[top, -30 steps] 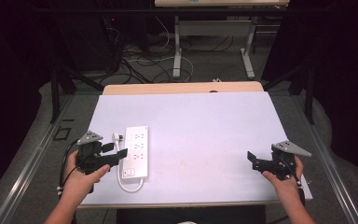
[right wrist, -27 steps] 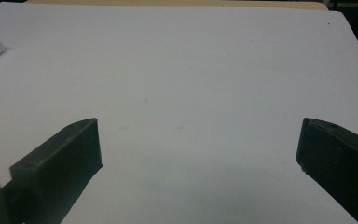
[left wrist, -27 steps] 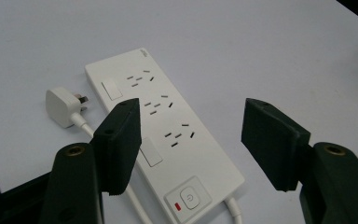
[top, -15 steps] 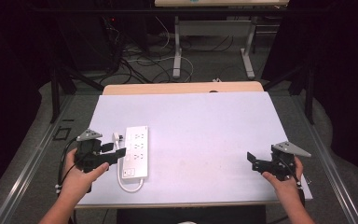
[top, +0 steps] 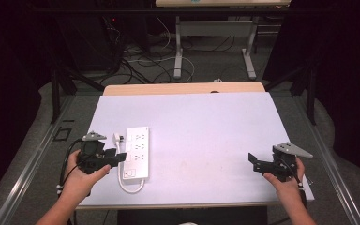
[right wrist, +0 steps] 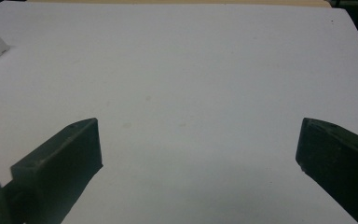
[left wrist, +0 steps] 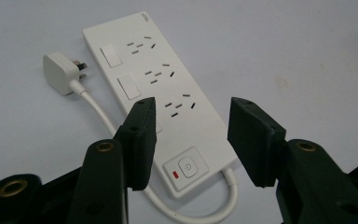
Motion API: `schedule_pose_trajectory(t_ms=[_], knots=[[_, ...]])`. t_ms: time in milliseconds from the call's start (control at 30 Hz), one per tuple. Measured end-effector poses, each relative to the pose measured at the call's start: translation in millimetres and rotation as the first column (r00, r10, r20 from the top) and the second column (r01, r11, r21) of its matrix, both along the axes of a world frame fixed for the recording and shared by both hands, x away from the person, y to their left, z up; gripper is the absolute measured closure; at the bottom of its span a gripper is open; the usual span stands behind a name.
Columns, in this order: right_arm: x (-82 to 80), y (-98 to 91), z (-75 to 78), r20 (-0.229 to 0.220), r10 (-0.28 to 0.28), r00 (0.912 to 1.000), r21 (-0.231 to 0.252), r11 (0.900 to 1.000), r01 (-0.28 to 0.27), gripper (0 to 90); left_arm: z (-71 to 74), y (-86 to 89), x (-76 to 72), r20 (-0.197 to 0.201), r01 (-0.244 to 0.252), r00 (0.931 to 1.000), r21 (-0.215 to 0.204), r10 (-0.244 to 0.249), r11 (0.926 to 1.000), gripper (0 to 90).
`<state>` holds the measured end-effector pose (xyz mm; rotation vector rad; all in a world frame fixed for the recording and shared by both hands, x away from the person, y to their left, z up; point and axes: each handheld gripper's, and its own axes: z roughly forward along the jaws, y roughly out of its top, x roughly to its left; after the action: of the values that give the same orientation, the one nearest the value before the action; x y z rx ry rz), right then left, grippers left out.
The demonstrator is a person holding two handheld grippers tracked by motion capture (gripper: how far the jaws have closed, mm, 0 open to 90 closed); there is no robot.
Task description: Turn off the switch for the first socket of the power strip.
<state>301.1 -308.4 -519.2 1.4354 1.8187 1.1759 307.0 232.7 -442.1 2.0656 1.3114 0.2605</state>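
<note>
High view: the white table (top: 206, 122) carries a white power strip (top: 137, 152) at its near left, long axis running away from the person. The left gripper (top: 117, 157) sits just beside its near end, jaws parted with nothing between them though they have just been closing. The right gripper (top: 253, 160), spread wide and empty, lies well apart, so the left is nearer. The strip's plug (left wrist: 60, 72) rests beside its far end.

We see a white table top (top: 206, 126) with a pale wooden strip (top: 183, 88) along its twelve o'clock edge. Beyond it, at twelve o'clock, a second desk (top: 215, 3) stands on grey metal legs (top: 179, 47) over a tangle of cables (top: 140, 61) on the grey floor (top: 42, 140). Dark curtains (top: 9, 56) close the room at nine and three o'clock, leaving it dim
</note>
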Motion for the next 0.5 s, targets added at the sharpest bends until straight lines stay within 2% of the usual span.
schedule_pose_trajectory(t_ms=[133, 200, 500], knots=[[0.4, 0.4, -0.6, 0.011, -0.004, 0.9999, 0.002, 1.0, 0.004, 0.0, 0.1, -2.2, 0.0, -0.015, 0.005, 0.9999, 0.016, -0.005, 0.9999, 56.8], [-0.1, -0.1, -0.1, -0.001, -0.001, 1.0, -0.002, 1.0, 0.001, 0.0, 0.2, -2.7, 0.5, -0.018, 0.016, 0.9997, 0.026, -0.016, 0.9995, 59.1], [0.3, -0.1, -0.5, -0.002, 0.003, 1.0, -0.003, 1.0, -0.003, 0.0, -3.8, -7.9, 1.4, -0.068, 0.018, 0.9976, 0.055, -0.014, 0.9983, 72.5]])
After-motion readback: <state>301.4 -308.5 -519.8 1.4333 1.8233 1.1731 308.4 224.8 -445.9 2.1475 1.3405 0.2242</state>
